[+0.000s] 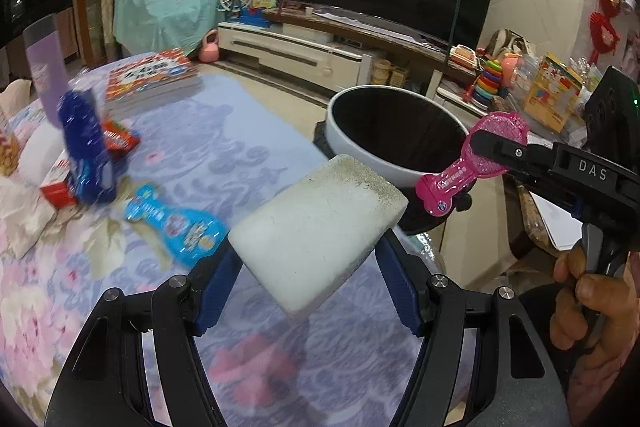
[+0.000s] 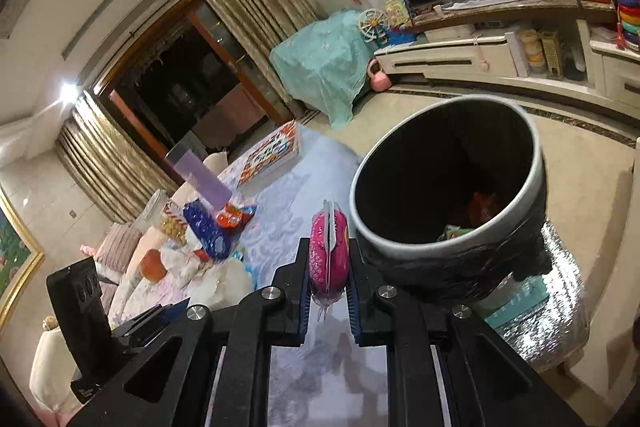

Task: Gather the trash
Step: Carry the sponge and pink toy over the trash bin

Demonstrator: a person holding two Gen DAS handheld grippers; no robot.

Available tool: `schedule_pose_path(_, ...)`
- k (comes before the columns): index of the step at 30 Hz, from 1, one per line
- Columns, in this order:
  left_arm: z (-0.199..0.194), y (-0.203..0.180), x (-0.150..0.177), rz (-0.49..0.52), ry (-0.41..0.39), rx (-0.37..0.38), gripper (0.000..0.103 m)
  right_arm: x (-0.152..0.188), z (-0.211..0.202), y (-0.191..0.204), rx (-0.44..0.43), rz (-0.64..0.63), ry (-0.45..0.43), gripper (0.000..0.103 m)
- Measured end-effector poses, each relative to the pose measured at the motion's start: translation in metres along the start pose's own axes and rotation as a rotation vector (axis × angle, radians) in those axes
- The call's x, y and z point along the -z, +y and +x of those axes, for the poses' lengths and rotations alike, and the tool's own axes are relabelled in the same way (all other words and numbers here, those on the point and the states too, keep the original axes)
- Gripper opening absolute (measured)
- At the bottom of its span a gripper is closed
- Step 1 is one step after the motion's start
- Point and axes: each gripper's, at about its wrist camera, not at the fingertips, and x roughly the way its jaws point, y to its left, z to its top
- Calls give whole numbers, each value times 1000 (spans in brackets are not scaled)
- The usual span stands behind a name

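Sponge (image 1: 320, 227) sits clamped in left claw (image 1: 308, 259), lower centre; pink wrapper (image 2: 329, 251) pinched in right claw (image 2: 329, 267), beside bin (image 2: 448, 195) at centre right.

The only lettering I can make out is "DAS", white on the black body of the right gripper (image 1: 496, 151); print on the packets and books is blurred.

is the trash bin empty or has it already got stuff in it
Not empty. In the right wrist view the bin holds at least an orange-red piece and a green-white wrapper at the bottom.
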Motion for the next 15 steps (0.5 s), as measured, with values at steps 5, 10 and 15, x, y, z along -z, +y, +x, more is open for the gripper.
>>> schedule_pose_path(5,9,-16,-13,35,-4,12,68,-14,-9,-12,19,6,-32,15)
schedule_pose_path(10,22,-28,-29,49,-1,22,68,-25,-10,-22,41,7,-45,15)
schedule_pose_path(15,35,-38,-44,67,1,20,68,-34,-9,-30,62,8,-58,15)
